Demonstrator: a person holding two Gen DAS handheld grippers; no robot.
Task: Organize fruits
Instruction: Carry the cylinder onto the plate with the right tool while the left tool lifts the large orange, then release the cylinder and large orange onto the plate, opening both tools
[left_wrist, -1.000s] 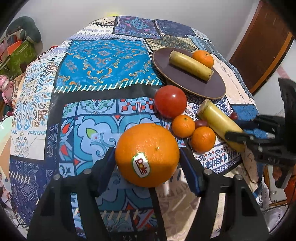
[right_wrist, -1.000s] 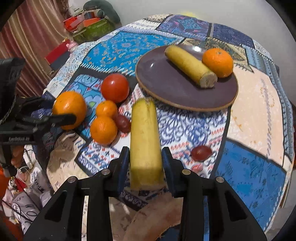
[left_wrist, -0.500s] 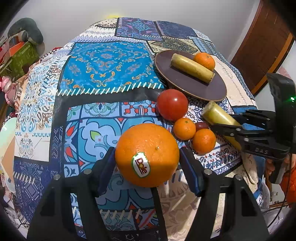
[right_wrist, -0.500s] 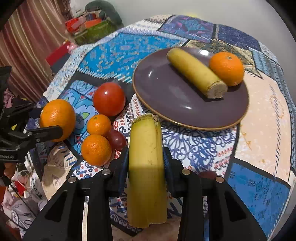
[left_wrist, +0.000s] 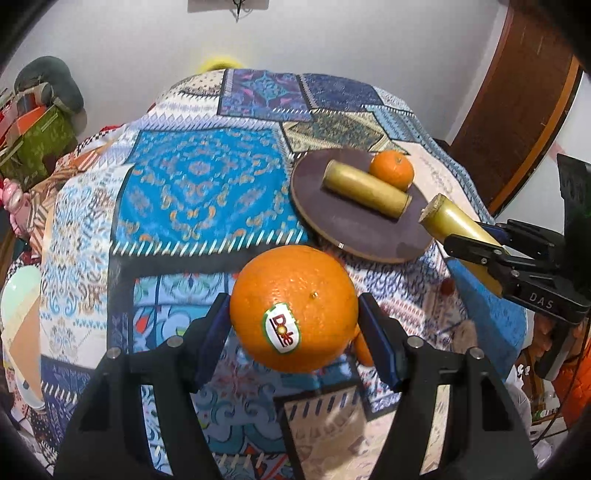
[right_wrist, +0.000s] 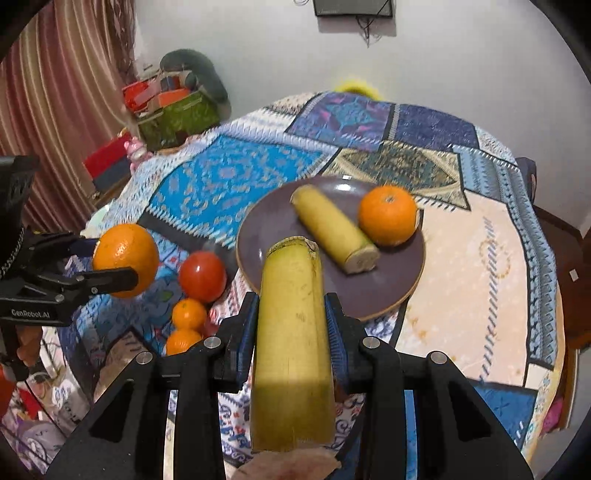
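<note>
My left gripper (left_wrist: 293, 314) is shut on a big orange (left_wrist: 293, 308) with a Dole sticker, held above the patchwork tablecloth (left_wrist: 199, 184). My right gripper (right_wrist: 290, 321) is shut on a cut banana piece (right_wrist: 291, 332), lifted just short of the dark plate (right_wrist: 399, 280). On the plate lie a second banana piece (right_wrist: 334, 229) and a small orange (right_wrist: 388, 216). The right gripper with its banana (left_wrist: 454, 225) shows at the right of the left wrist view; the left gripper holding the orange (right_wrist: 125, 260) shows at the left of the right wrist view.
A red tomato (right_wrist: 202, 277) and two small oranges (right_wrist: 189, 314) sit on the cloth left of the plate. A small dark red fruit (left_wrist: 447, 286) lies near the table's right edge. Boxes and bags (right_wrist: 173, 110) are piled beyond the table, beside a curtain (right_wrist: 55, 110).
Both grippers have risen with their fruit. The banana piece has left the cloth and moved toward the plate; the big orange now hangs higher and covers the loose fruit in the left wrist view.
</note>
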